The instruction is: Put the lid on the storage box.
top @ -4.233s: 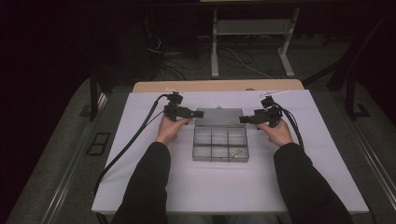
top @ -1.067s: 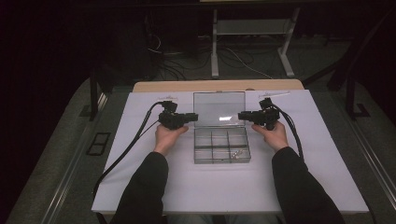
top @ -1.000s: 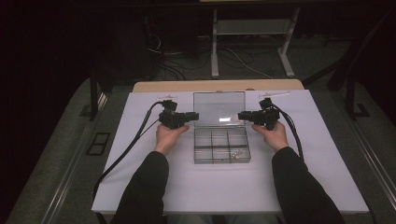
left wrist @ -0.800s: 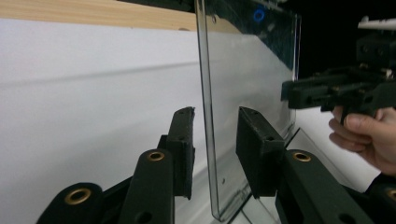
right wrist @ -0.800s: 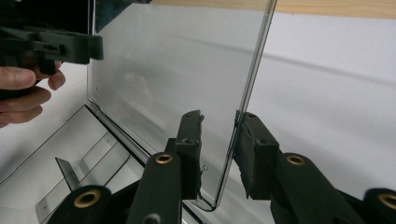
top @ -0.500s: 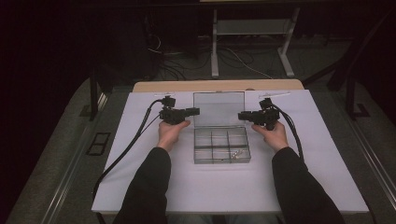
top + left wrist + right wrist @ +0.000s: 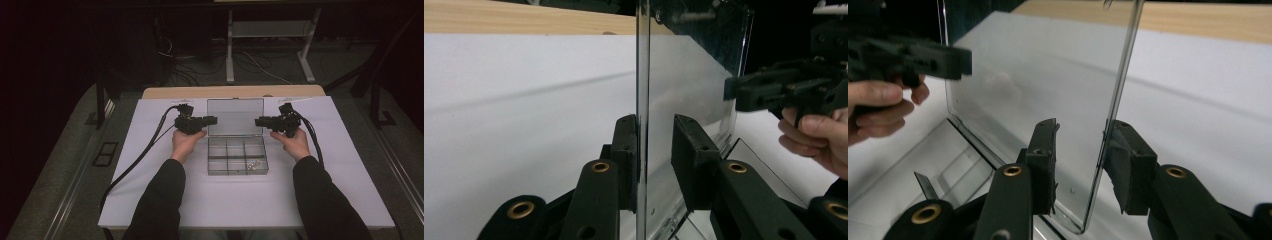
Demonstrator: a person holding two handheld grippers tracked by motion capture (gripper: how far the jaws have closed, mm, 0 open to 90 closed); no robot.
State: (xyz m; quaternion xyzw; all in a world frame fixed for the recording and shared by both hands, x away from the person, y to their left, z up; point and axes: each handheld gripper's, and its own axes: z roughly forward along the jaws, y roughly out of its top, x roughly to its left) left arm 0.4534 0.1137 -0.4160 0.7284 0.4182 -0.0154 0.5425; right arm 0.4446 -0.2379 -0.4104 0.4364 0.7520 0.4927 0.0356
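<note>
A clear compartment box (image 7: 237,156) lies mid-table, its clear lid (image 7: 235,116) raised upright at the far side. My left gripper (image 7: 212,120) is at the lid's left edge and my right gripper (image 7: 257,121) at its right edge. In the left gripper view the lid (image 7: 684,85) passes between my jaws (image 7: 656,150), resting against one pad with a gap to the other; these jaws have just been closing. In the right gripper view the lid's edge (image 7: 1118,85) stands between my jaws (image 7: 1080,150) with a clear gap on one side; they have just been opening.
Small metal parts (image 7: 254,164) lie in the box's near right compartment. The box sits on a white mat (image 7: 150,190) over a wooden table (image 7: 170,92). Black cables (image 7: 145,150) trail from both grippers. Dark floor and a stand's legs (image 7: 230,60) lie beyond.
Since the earliest frame the lid has swung from low over the box to upright, with both grippers following toward the far side. Over the last second the hands have barely shifted.
</note>
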